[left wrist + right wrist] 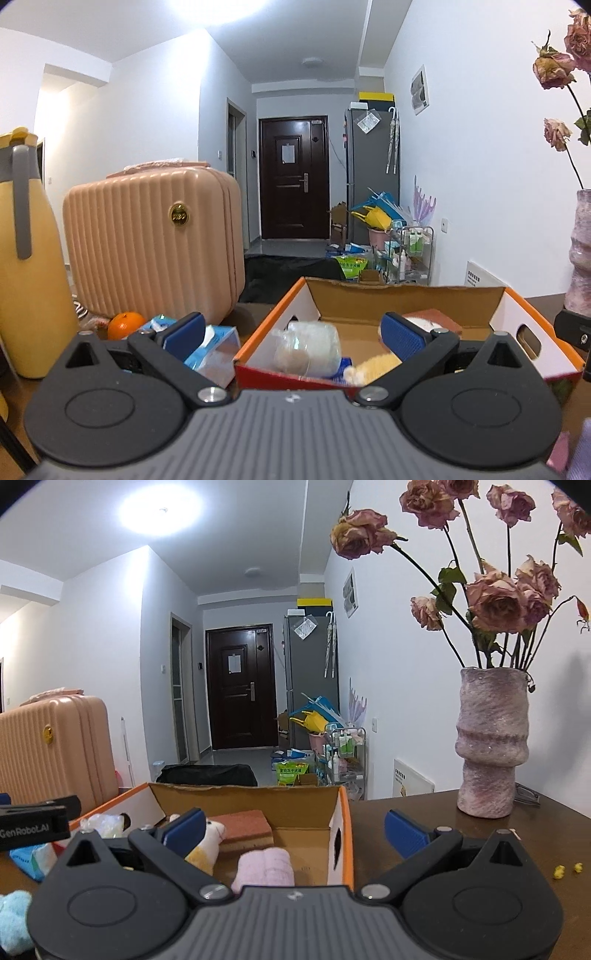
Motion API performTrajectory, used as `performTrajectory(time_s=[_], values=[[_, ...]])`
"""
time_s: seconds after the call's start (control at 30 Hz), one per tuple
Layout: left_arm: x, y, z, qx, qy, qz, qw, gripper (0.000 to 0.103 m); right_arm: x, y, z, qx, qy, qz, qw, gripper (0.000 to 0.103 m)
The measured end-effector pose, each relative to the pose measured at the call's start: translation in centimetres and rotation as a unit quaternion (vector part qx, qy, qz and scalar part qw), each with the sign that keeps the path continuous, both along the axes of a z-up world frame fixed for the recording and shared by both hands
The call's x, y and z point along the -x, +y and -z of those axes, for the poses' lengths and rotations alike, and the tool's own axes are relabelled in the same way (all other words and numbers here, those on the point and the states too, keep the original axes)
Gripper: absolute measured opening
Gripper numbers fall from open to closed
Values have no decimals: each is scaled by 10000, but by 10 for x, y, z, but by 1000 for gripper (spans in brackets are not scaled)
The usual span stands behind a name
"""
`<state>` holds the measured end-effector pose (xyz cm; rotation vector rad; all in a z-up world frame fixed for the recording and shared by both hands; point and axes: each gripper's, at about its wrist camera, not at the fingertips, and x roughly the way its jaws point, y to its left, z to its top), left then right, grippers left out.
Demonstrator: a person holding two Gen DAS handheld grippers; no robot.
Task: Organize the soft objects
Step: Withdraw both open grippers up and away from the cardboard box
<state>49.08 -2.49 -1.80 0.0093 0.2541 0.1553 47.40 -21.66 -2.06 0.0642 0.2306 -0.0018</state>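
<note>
An orange-edged cardboard box (406,299) stands open on the dark wooden table. In the left wrist view it holds a plastic-wrapped white bundle (306,347), a yellow plush toy (373,365) and a sponge (436,321). My left gripper (293,338) hangs open over the box's near edge, holding nothing. In the right wrist view the box (243,801) shows a folded pink towel (266,867), the white and yellow plush toy (208,842) and the brick-coloured sponge (243,827). My right gripper (295,832) is open and empty, straddling the box's right wall. A light blue fluffy thing (14,915) lies outside the box at the lower left.
Left of the box lie a blue tissue pack (214,350) and an orange (125,325), with a pink suitcase (151,243) and a yellow jug (26,258) behind. A vase of dried roses (491,746) stands at the right, with yellow crumbs (565,869) on the table.
</note>
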Motion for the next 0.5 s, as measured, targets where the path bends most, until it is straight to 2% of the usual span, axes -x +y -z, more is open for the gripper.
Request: performTrajectory(time_s=[0.5], values=[[63,23,-2,276,413,153,9987,103,68,-5,5,198,95,41,9998,103]])
